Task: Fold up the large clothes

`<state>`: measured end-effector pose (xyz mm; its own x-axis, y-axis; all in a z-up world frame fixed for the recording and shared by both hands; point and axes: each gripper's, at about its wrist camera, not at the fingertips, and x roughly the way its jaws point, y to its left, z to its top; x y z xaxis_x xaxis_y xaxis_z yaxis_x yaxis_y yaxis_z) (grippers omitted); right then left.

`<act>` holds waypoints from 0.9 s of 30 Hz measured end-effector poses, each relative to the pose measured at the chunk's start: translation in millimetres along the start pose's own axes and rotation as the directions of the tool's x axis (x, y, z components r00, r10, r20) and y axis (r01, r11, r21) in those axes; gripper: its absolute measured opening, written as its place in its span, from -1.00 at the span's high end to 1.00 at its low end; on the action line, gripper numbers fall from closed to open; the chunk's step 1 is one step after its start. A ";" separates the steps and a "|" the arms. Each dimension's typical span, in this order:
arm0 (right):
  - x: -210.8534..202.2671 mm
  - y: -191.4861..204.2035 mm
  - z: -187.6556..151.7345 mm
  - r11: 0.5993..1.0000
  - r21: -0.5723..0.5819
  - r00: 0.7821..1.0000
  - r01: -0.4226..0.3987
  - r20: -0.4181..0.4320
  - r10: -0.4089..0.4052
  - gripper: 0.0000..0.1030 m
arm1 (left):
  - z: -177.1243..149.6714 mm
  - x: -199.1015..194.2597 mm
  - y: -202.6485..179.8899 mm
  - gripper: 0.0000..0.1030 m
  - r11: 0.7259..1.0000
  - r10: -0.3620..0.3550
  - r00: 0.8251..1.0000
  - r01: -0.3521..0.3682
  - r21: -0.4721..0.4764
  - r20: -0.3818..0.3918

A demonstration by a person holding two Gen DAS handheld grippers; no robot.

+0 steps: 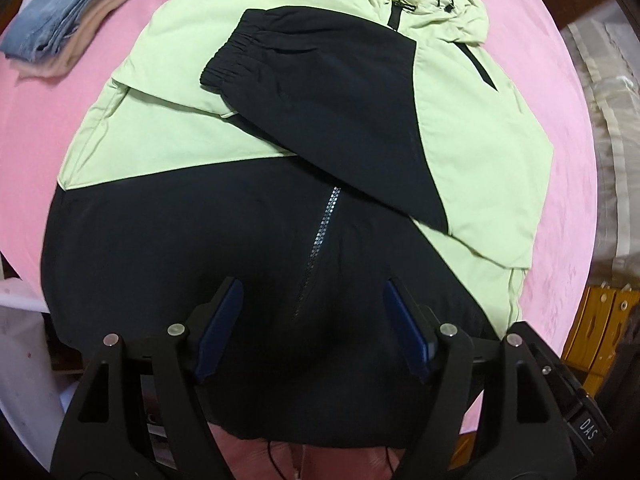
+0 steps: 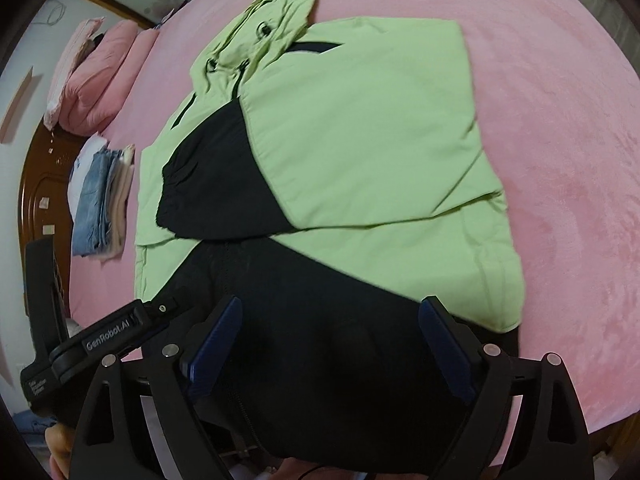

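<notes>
Both claws are being held wide apart above the near, black hem of the jacket (image 1: pixel 280 208) — the left gripper (image 1: pixel 314 322) over the zip (image 1: pixel 318 240), the right gripper (image 2: pixel 332 340) just to its right, neither one gripping any cloth. The jacket is lying flat on the pink bedspread (image 2: pixel 560 140), hood (image 2: pixel 272 24) at the far end, and both sleeves are already being kept folded across the chest, so the sleeve step is judged done. Next, the hem is probably being taken at two points and carried up toward the hood. A stack of folded clothes (image 2: pixel 100 200) is sitting well apart at the far left, pillows (image 2: pixel 100 76) beyond it — nothing is blocking the fold.
</notes>
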<state>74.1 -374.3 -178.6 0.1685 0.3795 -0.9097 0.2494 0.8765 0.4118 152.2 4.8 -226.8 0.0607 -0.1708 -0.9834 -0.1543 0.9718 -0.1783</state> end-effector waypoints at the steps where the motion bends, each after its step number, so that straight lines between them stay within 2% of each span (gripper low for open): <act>1: 3.7 3.0 0.6 1.000 0.004 1.000 -0.014 -0.025 0.014 -0.77 | -2.5 -2.8 1.6 -0.38 1.000 -0.008 1.000 0.008 0.012 -0.003; 6: 19.4 -4.8 -0.9 0.994 0.109 0.995 -0.030 -0.087 0.040 -0.77 | -2.2 4.4 12.6 -0.39 0.993 -0.009 0.993 0.023 0.118 -0.118; 9: 27.9 -16.7 13.8 0.987 0.151 0.985 -0.049 -0.156 0.073 -0.77 | 17.3 4.0 21.7 -0.39 0.980 -0.019 0.986 0.052 0.193 -0.169; 11: 32.2 -22.1 34.6 0.989 0.137 0.975 -0.051 -0.210 0.079 -0.77 | 39.9 0.8 25.5 -0.39 0.961 0.020 0.984 0.029 0.274 -0.176; 13: 35.6 -28.5 71.2 0.992 0.113 0.952 -0.053 -0.294 0.084 -0.77 | 68.8 -1.7 26.5 -0.39 0.925 0.093 0.979 -0.017 0.380 -0.181; 14: 37.1 -31.7 94.0 0.992 0.109 0.938 -0.063 -0.332 0.097 -0.77 | 86.2 -2.2 25.8 -0.39 0.898 0.141 0.973 -0.048 0.437 -0.183; 16: 32.6 -35.8 144.7 0.994 0.098 0.932 -0.043 -0.354 0.075 -0.78 | 121.4 -4.0 22.6 -0.39 0.838 0.226 0.960 -0.105 0.535 -0.167; 17: 28.9 -35.3 171.8 0.997 0.082 0.935 -0.014 -0.353 0.042 -0.83 | 142.9 -5.2 18.4 -0.39 0.797 0.266 0.952 -0.128 0.590 -0.153; 18: 23.4 -33.7 193.0 0.998 0.061 0.939 0.015 -0.344 0.007 -0.84 | 164.8 -6.1 14.6 -0.41 0.760 0.283 0.946 -0.120 0.639 -0.159; 20: 10.7 -21.0 250.1 0.996 -0.016 0.947 0.086 -0.309 -0.087 -0.85 | 204.2 -5.0 8.8 -0.56 0.715 0.262 0.937 -0.027 0.699 -0.232; 21: 7.7 -14.9 274.2 0.995 -0.037 0.947 0.097 -0.303 -0.104 -0.85 | 226.3 -2.2 6.8 -0.58 0.695 0.281 0.919 0.003 0.719 -0.277; 23: 1.3 -5.5 317.6 0.993 -0.041 0.947 0.107 -0.299 -0.115 -0.85 | 262.6 0.9 3.1 -0.58 0.662 0.349 0.893 -0.022 0.749 -0.283; 24: -1.5 -1.8 338.3 0.993 -0.031 0.946 0.111 -0.302 -0.115 -0.87 | 286.4 -0.6 -1.9 -0.58 0.628 0.392 0.887 -0.065 0.776 -0.243; 26: -5.9 6.5 388.2 0.997 0.004 0.942 0.077 -0.329 -0.072 -0.88 | 316.4 -7.3 -12.7 -0.58 0.577 0.404 0.897 -0.098 0.811 -0.179; 27: -8.3 10.4 407.7 0.998 0.014 0.944 0.055 -0.326 -0.048 -0.88 | 332.5 -12.3 -19.7 -0.58 0.556 0.388 0.909 -0.102 0.825 -0.149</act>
<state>464.1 -489.1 -145.1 -0.1639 0.4132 -0.8958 0.2717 0.8918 0.3617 482.5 41.8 -200.4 -0.1520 0.1975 -0.9685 0.7211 0.6923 0.0280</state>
